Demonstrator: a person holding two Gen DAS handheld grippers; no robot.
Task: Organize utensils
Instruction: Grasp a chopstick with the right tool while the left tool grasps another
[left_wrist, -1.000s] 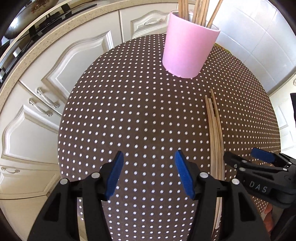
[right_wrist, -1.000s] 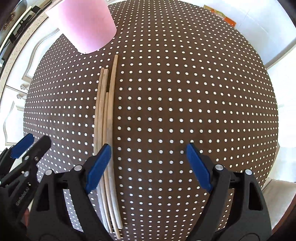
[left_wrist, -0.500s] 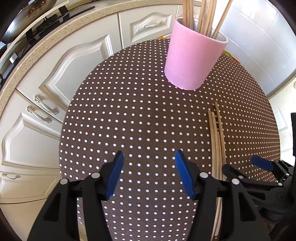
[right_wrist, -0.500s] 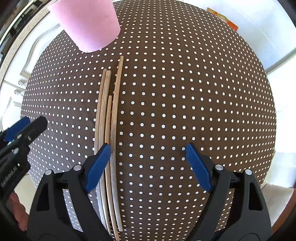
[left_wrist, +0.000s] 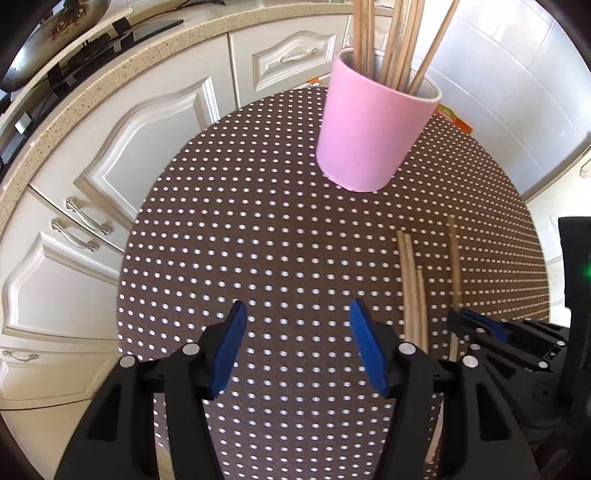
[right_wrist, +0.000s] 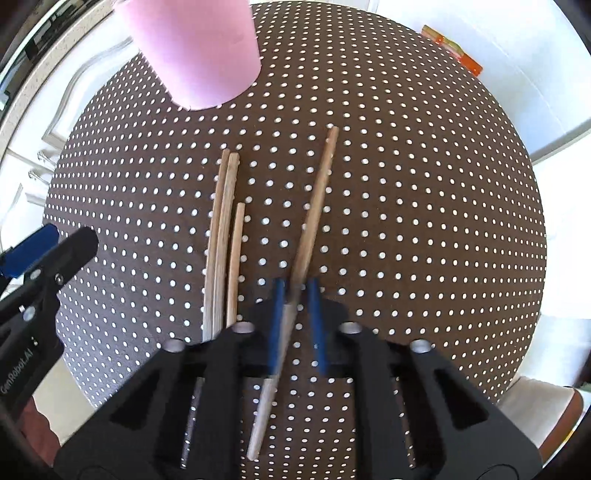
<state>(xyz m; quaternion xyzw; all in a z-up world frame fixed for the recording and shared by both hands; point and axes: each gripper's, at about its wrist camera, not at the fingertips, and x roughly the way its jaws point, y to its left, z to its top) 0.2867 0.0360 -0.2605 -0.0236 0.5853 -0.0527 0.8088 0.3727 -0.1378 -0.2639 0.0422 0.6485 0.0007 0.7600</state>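
The right gripper (right_wrist: 295, 291) is pinching one chopstick (right_wrist: 317, 199), which crosses its pads at a slant. The left gripper (left_wrist: 295, 343) hangs spread over the dotted tablecloth (left_wrist: 240, 240), holding nothing.

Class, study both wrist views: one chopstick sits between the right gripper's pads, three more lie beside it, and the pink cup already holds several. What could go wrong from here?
1. The right gripper pinches the chopstick at a slant, so it may pivot or slip when lifted.
2. The three loose chopsticks lie close by and could get knocked.
3. The pink cup is crowded with sticks; inserting another might jam or tip it.
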